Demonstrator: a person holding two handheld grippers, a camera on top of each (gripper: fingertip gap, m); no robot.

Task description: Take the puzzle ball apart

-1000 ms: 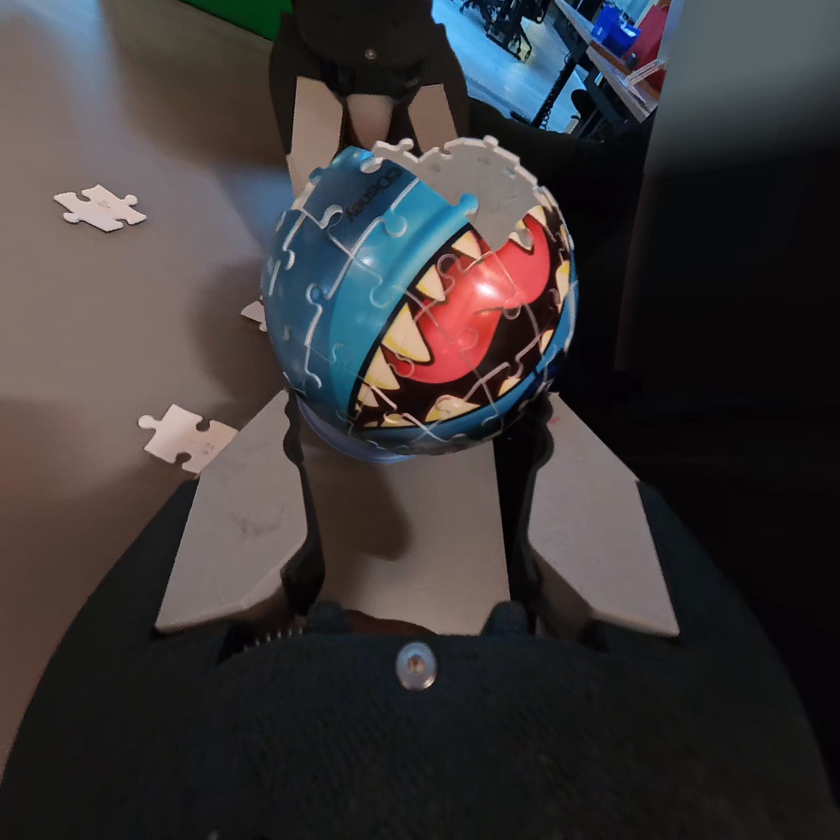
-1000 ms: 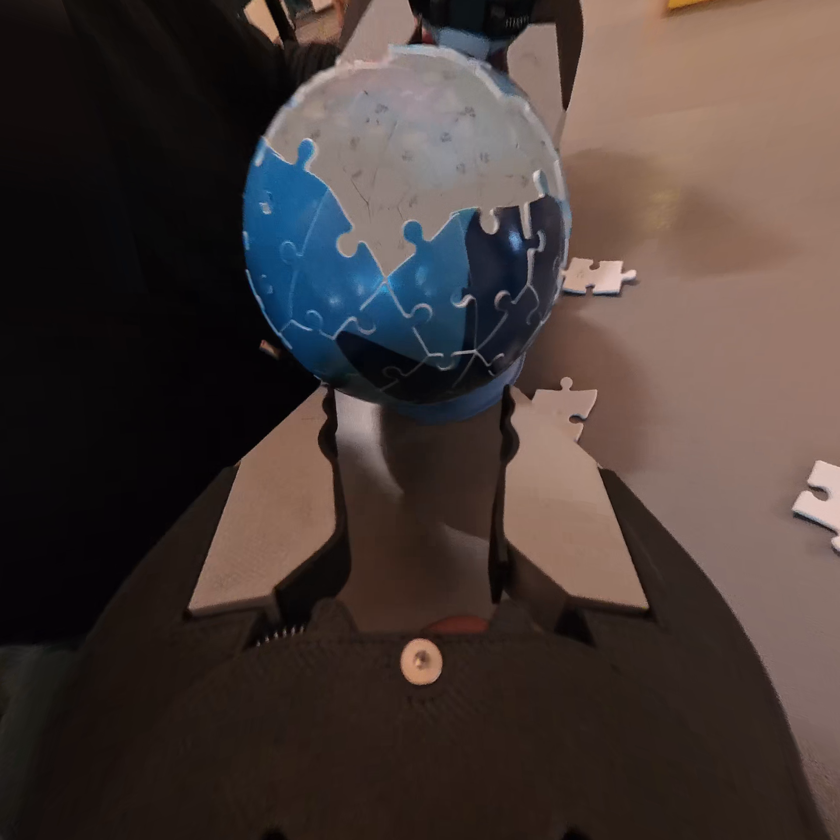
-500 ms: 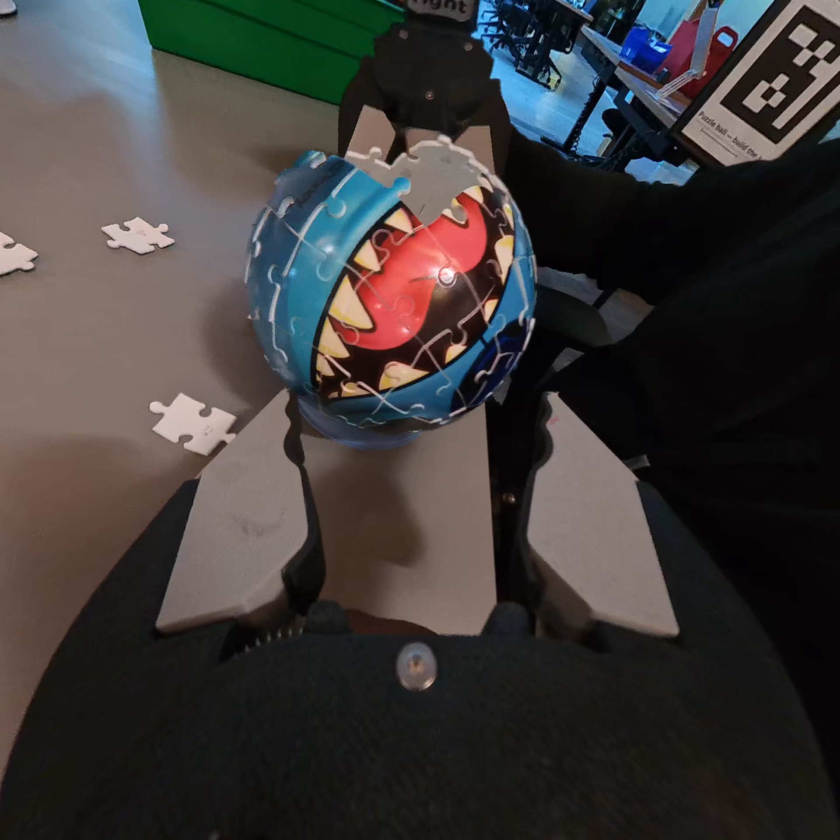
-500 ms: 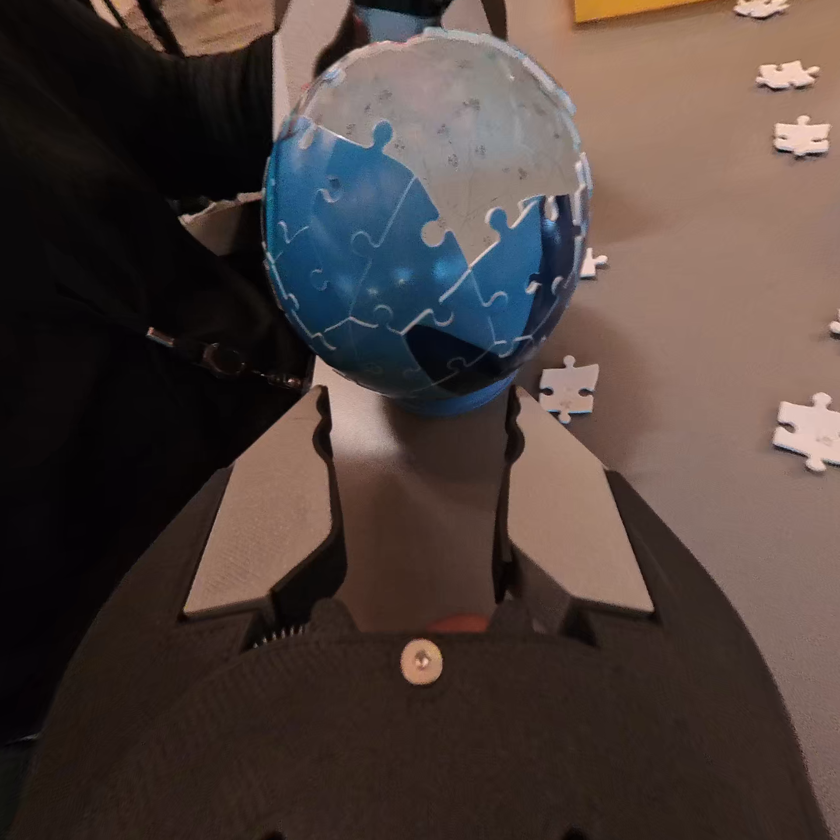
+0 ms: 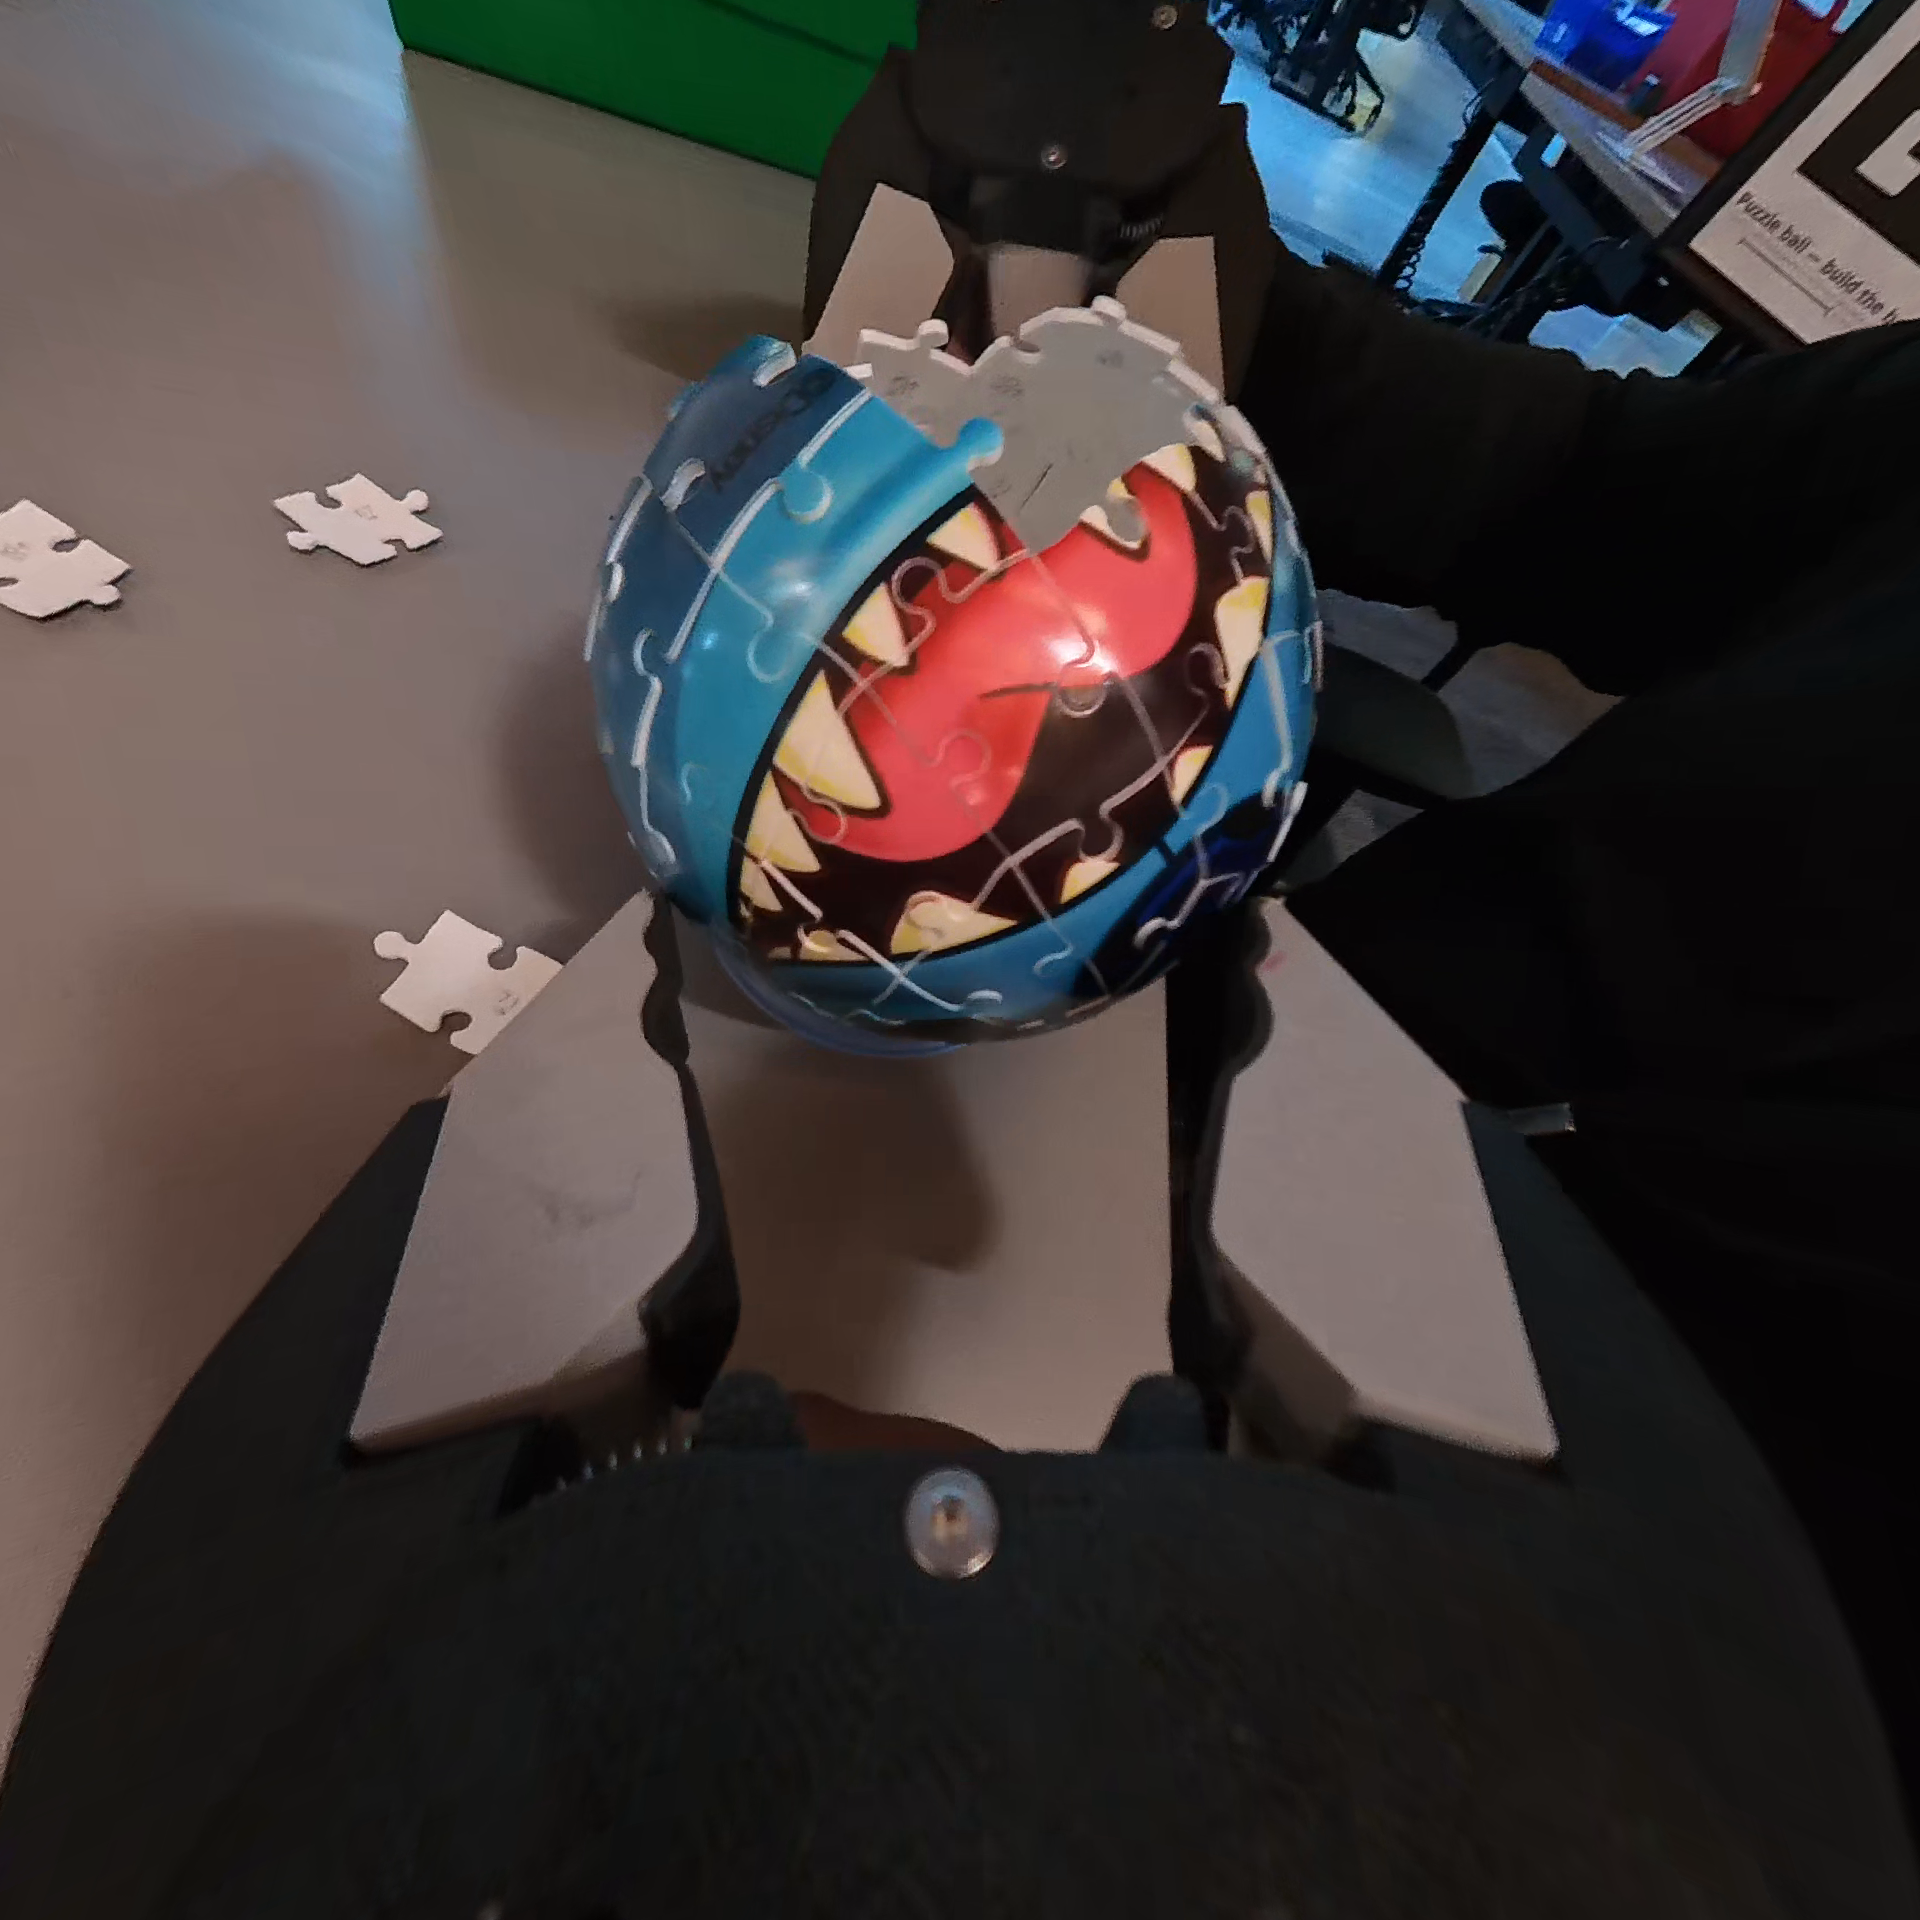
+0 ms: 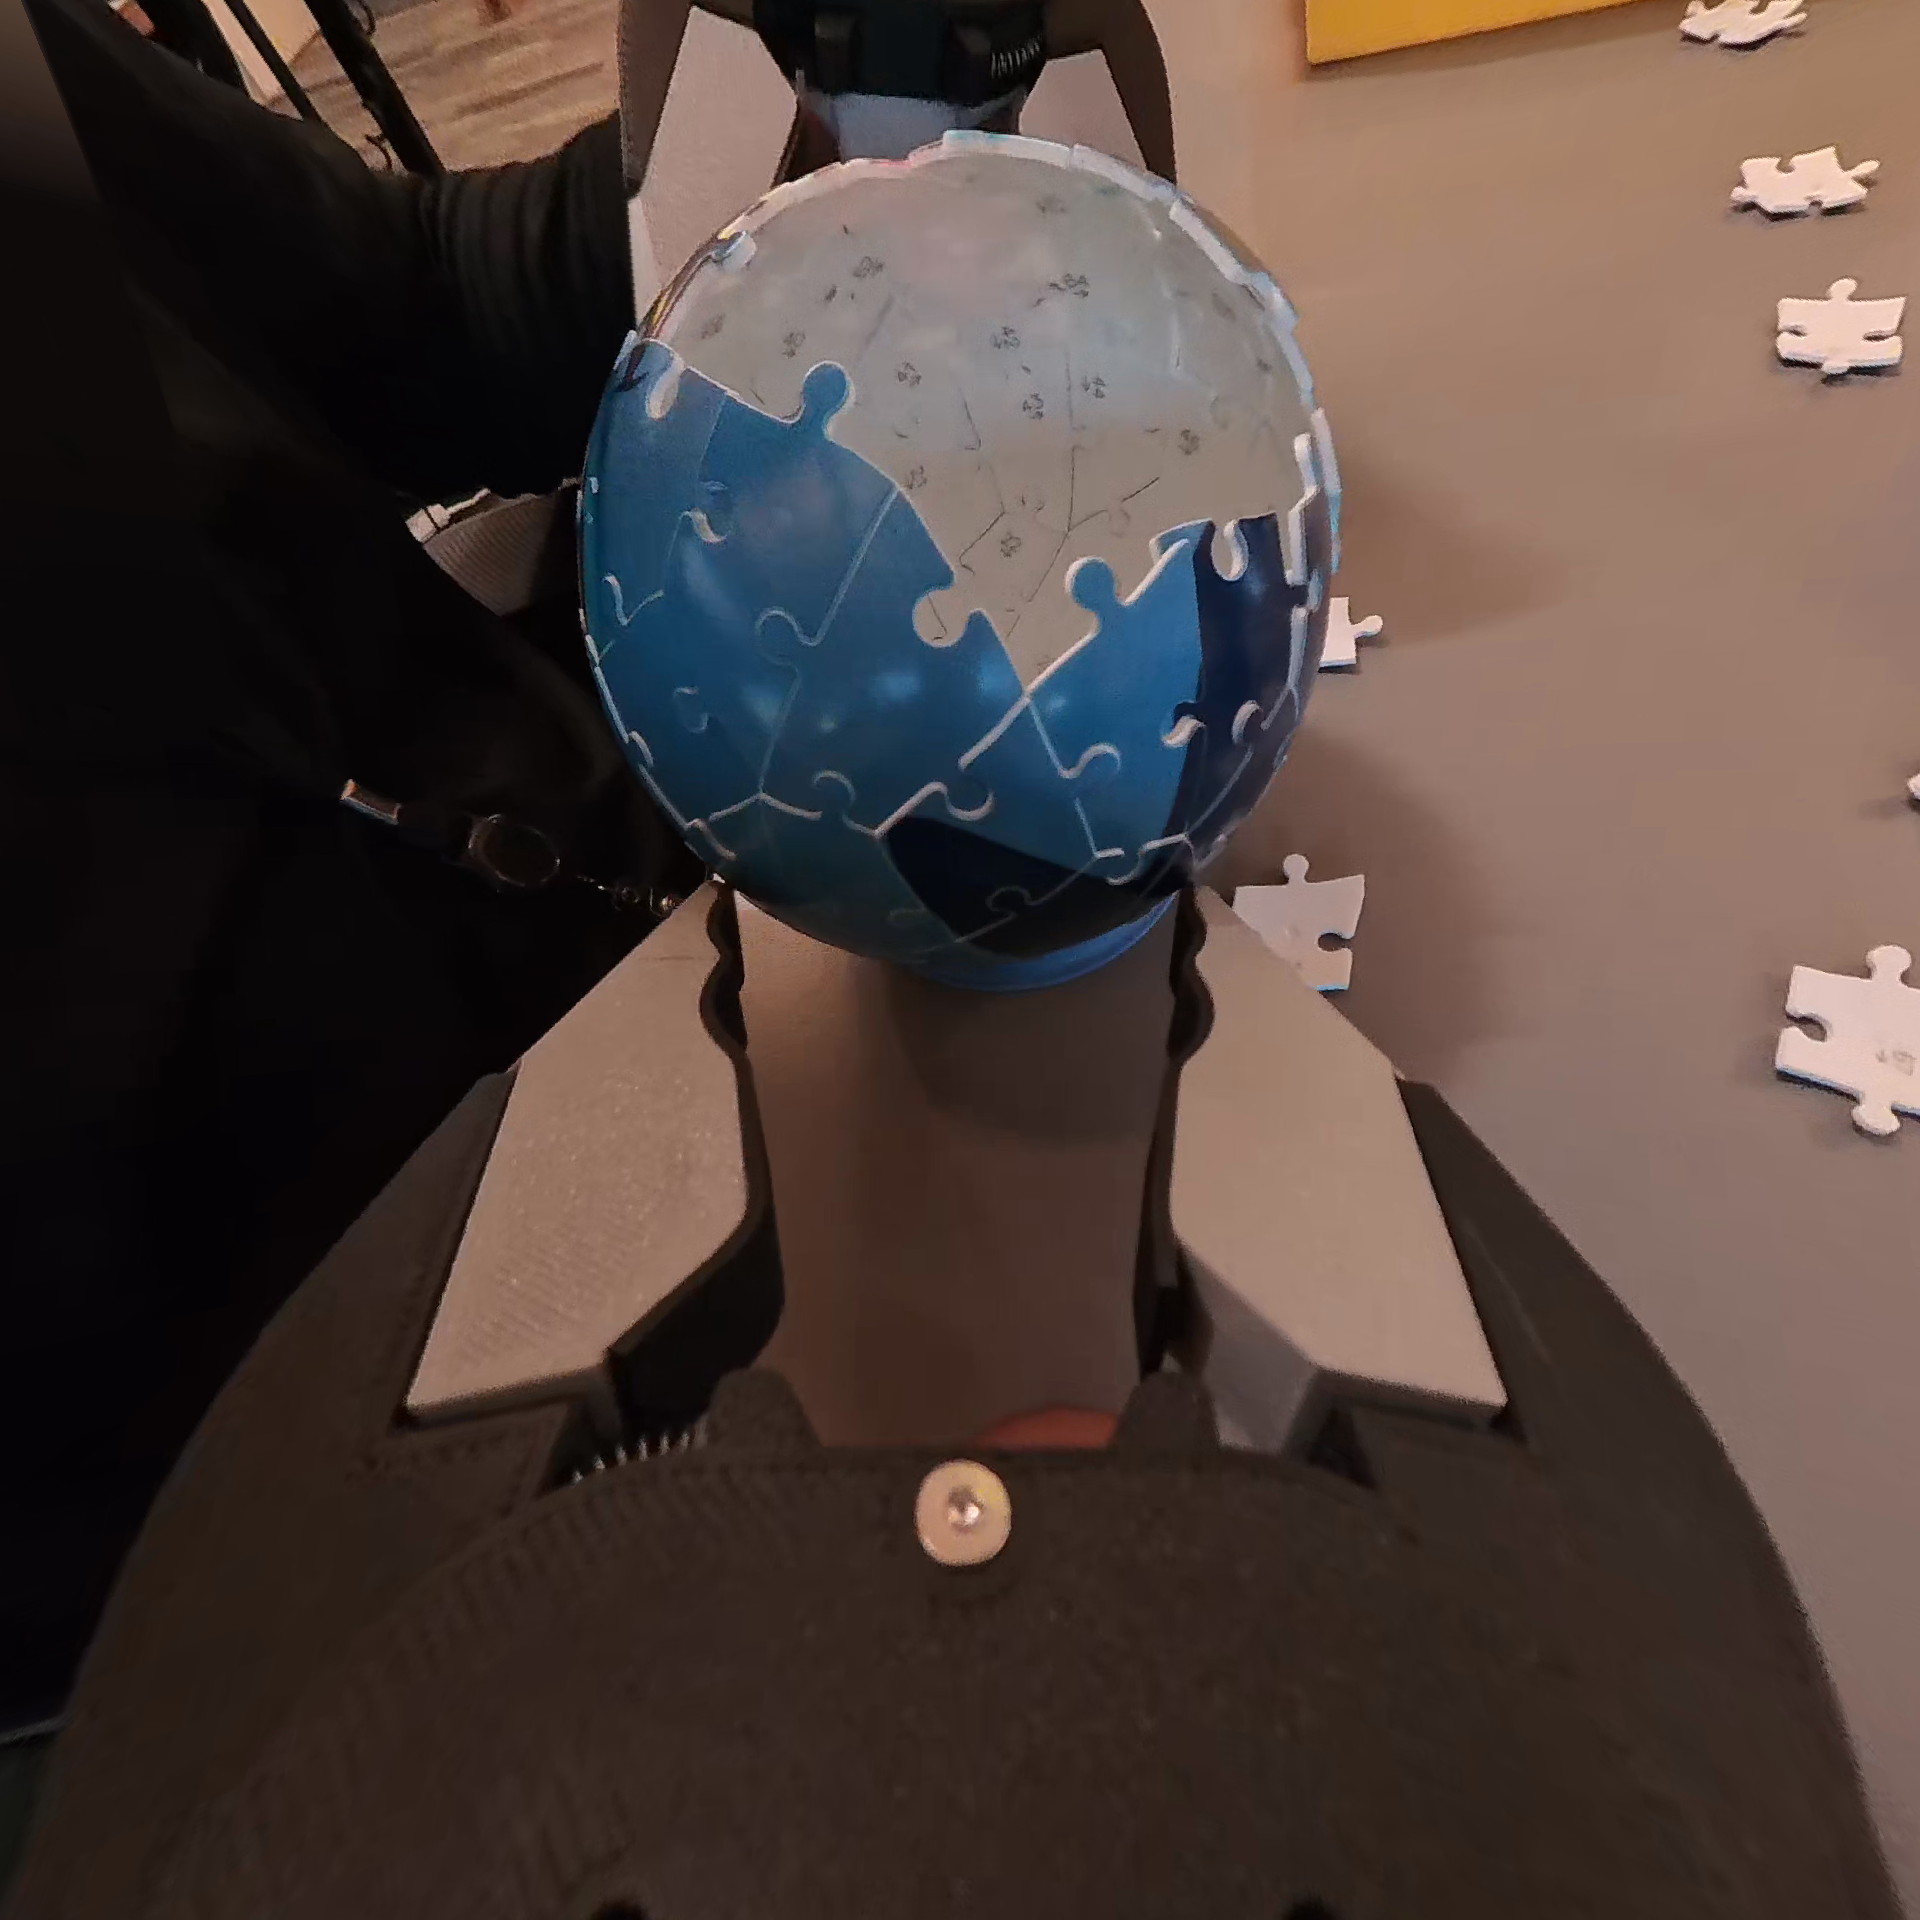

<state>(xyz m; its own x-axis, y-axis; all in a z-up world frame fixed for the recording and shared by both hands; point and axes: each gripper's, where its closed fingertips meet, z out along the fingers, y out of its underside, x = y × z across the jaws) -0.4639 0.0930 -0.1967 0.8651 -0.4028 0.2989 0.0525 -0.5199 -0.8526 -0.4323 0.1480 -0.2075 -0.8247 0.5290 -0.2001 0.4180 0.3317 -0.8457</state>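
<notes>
The puzzle ball point(image 5: 956, 675) is blue with a red toothed mouth. Its top is open and shows the white inside. It stands on a blue base ring on the grey table point(image 5: 260, 727). My left gripper point(image 5: 945, 925) has its two fingertips against the ball's lower sides. My right gripper point(image 6: 956, 894) faces it from the other side of the ball point(image 6: 935, 623), and its fingertips touch the lower sides too. Each gripper shows beyond the ball in the other's view: the right one point(image 5: 1039, 270) and the left one point(image 6: 904, 104).
Loose white puzzle pieces lie on the table, some in the left wrist view point(image 5: 358, 516) point(image 5: 457, 977) and several in the right wrist view point(image 6: 1304, 935) point(image 6: 1849, 1039) point(image 6: 1834, 332). A green box point(image 5: 644, 52) stands at the far edge. A person's dark sleeve point(image 5: 1662, 727) fills one side. About 8 cm separates my left fingertips from my right.
The ball has turned a little between the fingertips, so the mouth faces the left camera more squarely. Both views have tipped up and show more of the table and background.
</notes>
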